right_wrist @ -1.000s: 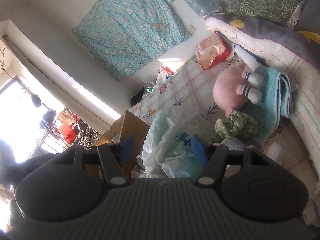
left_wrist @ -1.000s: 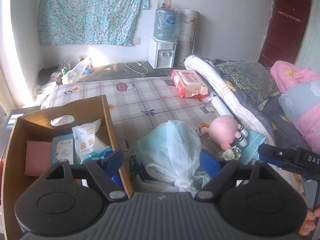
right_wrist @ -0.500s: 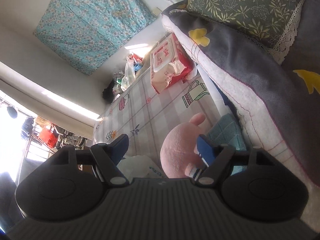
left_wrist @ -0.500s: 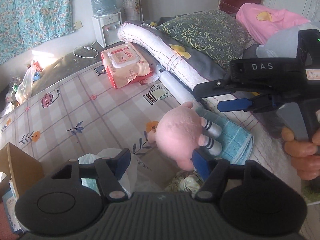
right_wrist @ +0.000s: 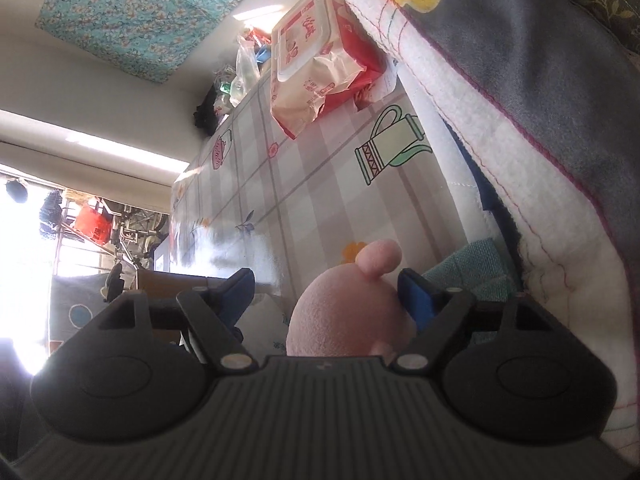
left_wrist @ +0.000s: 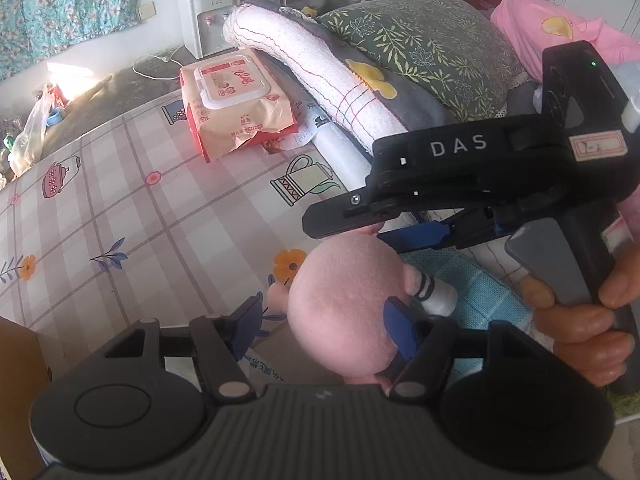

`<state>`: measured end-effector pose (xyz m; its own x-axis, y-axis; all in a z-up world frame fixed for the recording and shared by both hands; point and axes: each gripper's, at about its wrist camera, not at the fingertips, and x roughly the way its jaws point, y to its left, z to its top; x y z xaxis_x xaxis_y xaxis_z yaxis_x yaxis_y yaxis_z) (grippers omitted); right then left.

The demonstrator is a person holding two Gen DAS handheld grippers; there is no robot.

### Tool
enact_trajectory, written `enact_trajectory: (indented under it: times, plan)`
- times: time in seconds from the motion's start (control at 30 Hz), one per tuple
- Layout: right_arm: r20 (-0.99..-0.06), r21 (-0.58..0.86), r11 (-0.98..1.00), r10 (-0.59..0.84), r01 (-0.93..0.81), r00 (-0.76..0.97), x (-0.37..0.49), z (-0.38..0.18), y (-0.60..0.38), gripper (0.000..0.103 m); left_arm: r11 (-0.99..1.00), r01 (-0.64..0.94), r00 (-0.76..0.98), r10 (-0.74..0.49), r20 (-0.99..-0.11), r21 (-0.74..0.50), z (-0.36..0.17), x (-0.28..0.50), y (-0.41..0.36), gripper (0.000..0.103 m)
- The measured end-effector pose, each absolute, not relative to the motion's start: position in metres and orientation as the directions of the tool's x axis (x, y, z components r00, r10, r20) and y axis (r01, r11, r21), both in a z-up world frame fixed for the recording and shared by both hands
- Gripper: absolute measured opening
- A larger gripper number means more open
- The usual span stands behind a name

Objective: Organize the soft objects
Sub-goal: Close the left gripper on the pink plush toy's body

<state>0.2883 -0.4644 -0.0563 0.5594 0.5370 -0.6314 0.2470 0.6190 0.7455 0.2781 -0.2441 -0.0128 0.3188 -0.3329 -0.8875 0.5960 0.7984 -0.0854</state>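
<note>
A pink plush toy (left_wrist: 340,300) lies on the patterned mattress sheet (left_wrist: 120,216), partly on a folded teal towel (left_wrist: 480,292). My left gripper (left_wrist: 324,328) is open, with the plush between its blue pads. My right gripper (right_wrist: 326,290) is open too, its right pad against the plush (right_wrist: 352,316). In the left wrist view the right gripper (left_wrist: 360,224) reaches in from the right just above the plush, held by a hand.
A pack of wet wipes (left_wrist: 236,100) lies farther back on the sheet. Rolled bedding (left_wrist: 320,64) and a leafy pillow (left_wrist: 432,44) run along the right. A cardboard box edge (left_wrist: 16,364) shows at the lower left. A water dispenser (left_wrist: 208,16) stands by the wall.
Both grippers have moved from the plastic bag and box over to the pink plush and closed in on it. The plush now sits between the pads of both.
</note>
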Motion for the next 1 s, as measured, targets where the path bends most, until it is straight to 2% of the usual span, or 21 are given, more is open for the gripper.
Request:
enact_trajectory:
  times: [0.2, 0.3, 0.47, 0.6, 0.8, 0.97, 1.0]
  plan:
    - [-0.533, 0.827, 0.531, 0.64, 0.183, 0.553, 0.292, -0.049, -0.447, 0.08, 0.819, 0.566, 0.314, -0.319, -0.894, -0.094, -0.014, 0.293, -0.237, 0.074]
    - [-0.448, 0.886, 0.432, 0.708, 0.168, 0.546, 0.294, -0.056, -0.444, 0.08, 0.823, 0.563, 0.312, -0.301, -0.901, -0.08, -0.015, 0.297, -0.234, 0.074]
    - [-0.378, 0.923, 0.343, 0.739, 0.172, 0.557, 0.296, -0.067, -0.441, 0.08, 0.821, 0.57, 0.309, -0.246, -0.919, -0.028, -0.026, 0.299, -0.236, 0.076]
    - [-0.392, 0.917, 0.344, 0.691, 0.2, 0.608, 0.288, -0.065, -0.455, 0.08, 0.815, 0.579, 0.297, -0.246, -0.923, -0.031, -0.027, 0.301, -0.239, 0.074]
    - [-0.537, 0.843, 0.383, 0.646, 0.378, 0.543, 0.284, -0.093, -0.458, 0.08, 0.819, 0.569, 0.249, -0.256, -0.934, -0.073, -0.03, 0.305, -0.237, 0.075]
    - [-0.525, 0.845, 0.342, 0.674, 0.411, 0.52, 0.287, -0.118, -0.451, 0.082, 0.842, 0.518, 0.172, -0.274, -0.946, -0.15, -0.036, 0.315, -0.235, 0.077]
    - [-0.514, 0.851, 0.332, 0.684, 0.407, 0.518, 0.289, -0.121, -0.449, 0.082, 0.845, 0.509, 0.158, -0.279, -0.947, -0.164, -0.037, 0.317, -0.234, 0.074]
